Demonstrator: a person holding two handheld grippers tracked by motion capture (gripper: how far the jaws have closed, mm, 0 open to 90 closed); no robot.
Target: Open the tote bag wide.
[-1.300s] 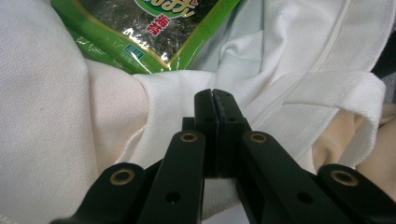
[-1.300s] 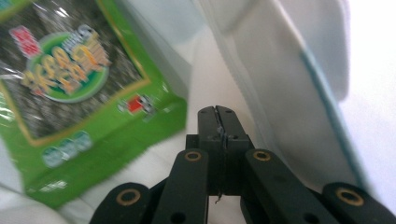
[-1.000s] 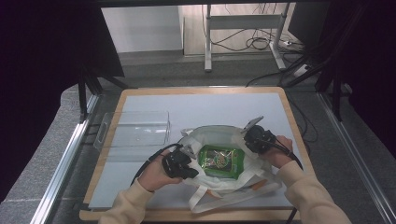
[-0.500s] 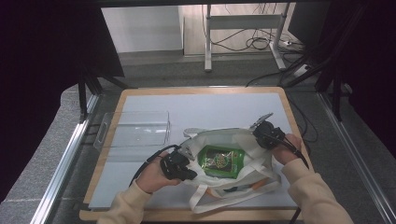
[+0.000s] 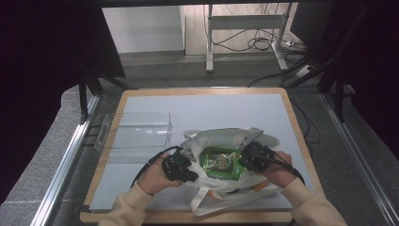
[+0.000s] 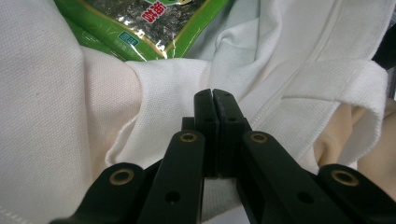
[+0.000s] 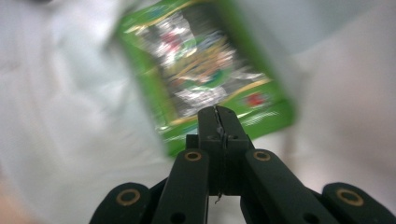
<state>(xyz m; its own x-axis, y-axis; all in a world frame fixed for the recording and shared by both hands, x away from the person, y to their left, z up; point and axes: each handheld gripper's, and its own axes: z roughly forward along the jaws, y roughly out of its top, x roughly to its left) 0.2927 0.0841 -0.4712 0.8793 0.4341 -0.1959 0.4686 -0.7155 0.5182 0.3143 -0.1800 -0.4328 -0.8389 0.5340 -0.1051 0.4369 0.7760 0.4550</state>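
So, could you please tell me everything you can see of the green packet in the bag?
The green packet is a flat, glossy foil pouch with a green border, a darker shiny printed middle and some red lettering. It lies face up inside the open mouth of the white cloth bag, resting on the fabric, on the near half of the table between the two grippers. Neither gripper holds it.

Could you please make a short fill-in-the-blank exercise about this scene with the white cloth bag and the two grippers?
1. The packet lying in the white cloth bag is mainly ____ in colour.
2. In the left gripper view, the jaws of the left gripper are ____.
3. In the high view, the clear plastic container stands to the ____ of the bag.
4. The right gripper points at the ____.

Missing words: green; shut; left; packet
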